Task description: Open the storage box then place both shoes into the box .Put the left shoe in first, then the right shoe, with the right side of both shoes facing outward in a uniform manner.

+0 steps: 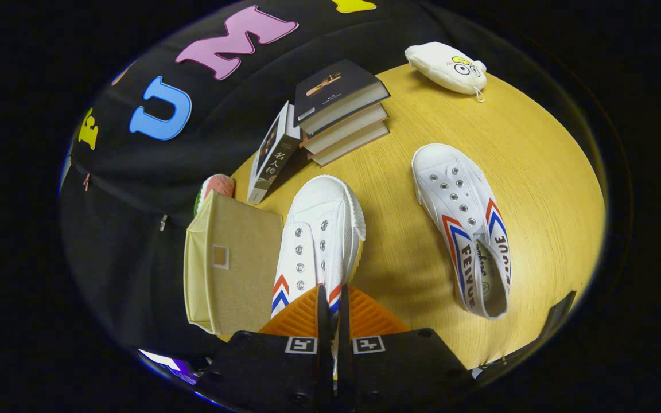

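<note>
Gripper view: the gripper (330, 307) is pinched on the heel of a white canvas shoe (319, 235), beside the beige fabric storage box (233, 264) at the bench edge. Keep the grip firm and carry it level over the box.

The tool (330, 307) is clamped on the heel of a white shoe (322, 229), its two fingers nearly together with the heel edge pinched between them. A beige storage box (233, 264) sits just beside that shoe. The second shoe (462, 223) lies apart on the yellow surface (537, 172), beyond it stacked books (342, 109) and a white pouch (445, 66).
</note>
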A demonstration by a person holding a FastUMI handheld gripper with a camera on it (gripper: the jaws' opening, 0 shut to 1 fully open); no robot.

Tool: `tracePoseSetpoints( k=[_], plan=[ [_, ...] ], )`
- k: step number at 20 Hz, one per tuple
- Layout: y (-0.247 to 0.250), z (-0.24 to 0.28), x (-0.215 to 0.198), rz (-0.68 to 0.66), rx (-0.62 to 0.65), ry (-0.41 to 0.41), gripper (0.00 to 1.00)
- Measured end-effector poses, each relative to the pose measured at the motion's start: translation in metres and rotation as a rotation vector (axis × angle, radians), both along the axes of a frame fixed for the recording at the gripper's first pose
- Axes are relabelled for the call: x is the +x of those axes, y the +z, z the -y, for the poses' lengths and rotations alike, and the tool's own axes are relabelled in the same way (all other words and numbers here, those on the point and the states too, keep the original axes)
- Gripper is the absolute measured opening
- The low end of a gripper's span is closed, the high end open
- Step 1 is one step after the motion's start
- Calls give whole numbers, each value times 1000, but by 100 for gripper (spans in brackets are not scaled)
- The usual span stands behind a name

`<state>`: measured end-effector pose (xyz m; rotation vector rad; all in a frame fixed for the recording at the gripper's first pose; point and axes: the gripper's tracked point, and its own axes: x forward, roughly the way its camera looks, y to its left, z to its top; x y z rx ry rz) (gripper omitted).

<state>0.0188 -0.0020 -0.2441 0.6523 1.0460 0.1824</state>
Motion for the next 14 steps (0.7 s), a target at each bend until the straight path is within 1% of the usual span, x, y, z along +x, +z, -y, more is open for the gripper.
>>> tracePoseSetpoints(
  k=[5,8,11,14],
  plan=[
    [66,-19,0,97,47,22,8],
    [105,-40,3,153,85,49,8],
    [132,-73,9,179,131,82,8],
    [140,-116,18,180,153,131,8]
  ],
)
